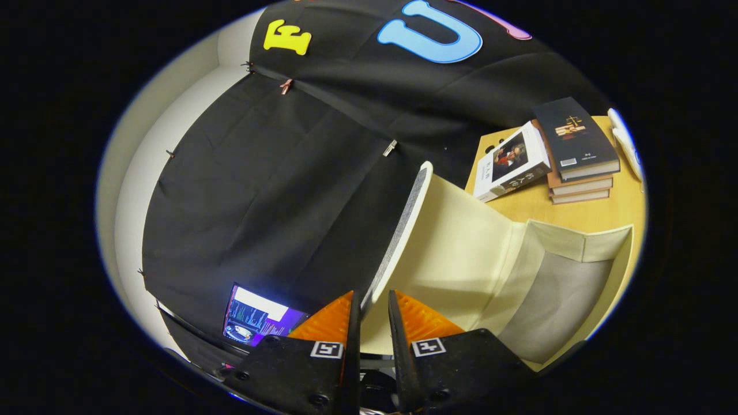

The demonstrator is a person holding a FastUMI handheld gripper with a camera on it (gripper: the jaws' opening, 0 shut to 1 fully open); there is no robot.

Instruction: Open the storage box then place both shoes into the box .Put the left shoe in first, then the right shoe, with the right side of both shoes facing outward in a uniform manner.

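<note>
Lid: the cream fabric-lined lid (455,230) of the storage box (568,294) stands raised at centre frame; its dark edge runs down towards your jaws.
Handling: you can judge the lid light and fairly stiff, a fabric-covered panel that will flex if pinched hard; take it by the free edge, near the corner.
Jaws: the gripper (373,305), at bottom centre, is nearly closed, a narrow gap showing; the lid's lower edge sits in that gap, though whether both fingers press on it cannot be told.
Box: open, grey floor visible at lower right, resting on the pale wooden surface (576,214).
Shoes: not yet placed.
Background: stacked books (568,153) at upper right.
</note>
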